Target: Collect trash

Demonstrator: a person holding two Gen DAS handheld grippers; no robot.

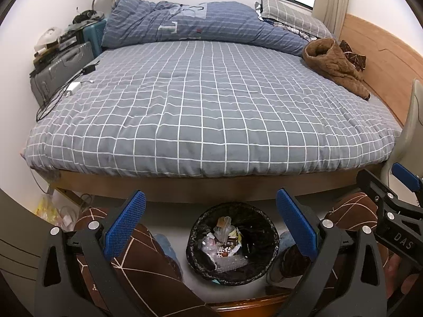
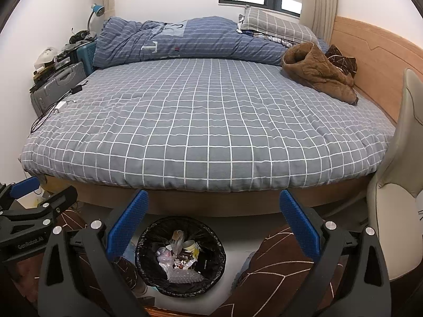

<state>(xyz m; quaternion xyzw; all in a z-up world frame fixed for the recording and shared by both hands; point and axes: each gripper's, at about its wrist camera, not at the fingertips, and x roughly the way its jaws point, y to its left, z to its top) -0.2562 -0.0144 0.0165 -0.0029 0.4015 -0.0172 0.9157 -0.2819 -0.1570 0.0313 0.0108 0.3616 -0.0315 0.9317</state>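
the left wrist view shows a yellow plastic bag [image 1: 47, 210] on the floor by the bed's near left corner, and the right hand-held gripper [image 1: 396, 185] coming in at its right edge; the right wrist view shows instead more of a beige chair [image 2: 396, 211] on the right, and part of the left hand-held gripper [image 2: 37, 192] at its left edge. both views share the bed [image 1: 211, 105] with its grey checked cover, a blue quilt [image 1: 201, 23] bunched at the far end, a brown fleece garment [image 1: 335, 66] by the wooden headboard, and a grey suitcase [image 1: 60, 71] on the far left.

the trash bin [image 1: 232, 243], lined with a black bag, stands on the floor in front of the bed, between the person's knees in brown patterned trousers. it holds wrappers, clear plastic and a small carton [image 2: 182, 260].

each hand-held gripper is held level above the bin, pointing toward the bed. the left one [image 1: 211, 227] has its blue pads wide apart and nothing between them; the right one [image 2: 214, 227] is likewise spread wide and holds nothing.
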